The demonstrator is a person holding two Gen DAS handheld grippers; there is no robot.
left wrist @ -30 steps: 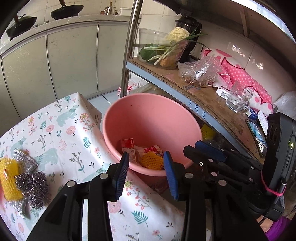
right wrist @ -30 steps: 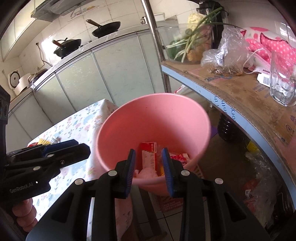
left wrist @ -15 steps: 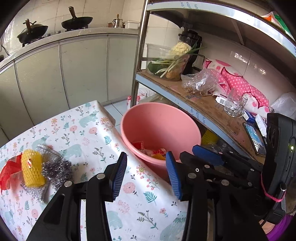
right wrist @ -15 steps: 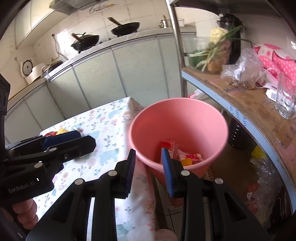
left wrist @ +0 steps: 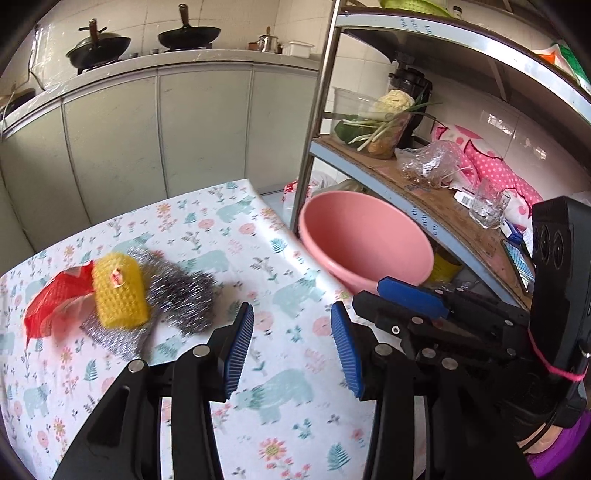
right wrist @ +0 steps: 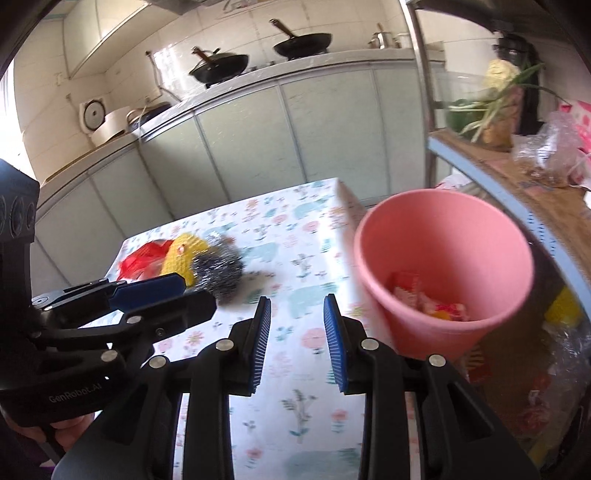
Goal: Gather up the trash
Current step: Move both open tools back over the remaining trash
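Note:
A yellow sponge [left wrist: 118, 295], a steel wool scourer [left wrist: 184, 295] and a red net wrapper [left wrist: 51, 299] lie together on the floral tablecloth [left wrist: 258, 266], left of my left gripper [left wrist: 291, 332]. It hovers over the cloth, open, with nothing between its fingers. The pink bucket [left wrist: 369, 236] stands off the table's right edge. In the right wrist view the bucket [right wrist: 443, 229] holds several wrappers [right wrist: 424, 299]. My right gripper [right wrist: 296, 321] is open and empty over the cloth beside the bucket. The same pile of sponge [right wrist: 184, 254] and scourer [right wrist: 218, 273] lies beyond to the left.
A metal shelf rack [left wrist: 424, 195] stands behind the bucket with a bowl of vegetables [left wrist: 380, 122], a plastic bag [left wrist: 428, 162] and a drinking glass [left wrist: 487, 203]. Kitchen cabinets with woks [left wrist: 188, 33] on the counter line the back. The other gripper [left wrist: 406, 295] crosses the lower right.
Both grippers have drawn back from over the bucket toward the table. The sponge, scourer and red net have come closer to the middle of view. The left jaws stand slightly wider.

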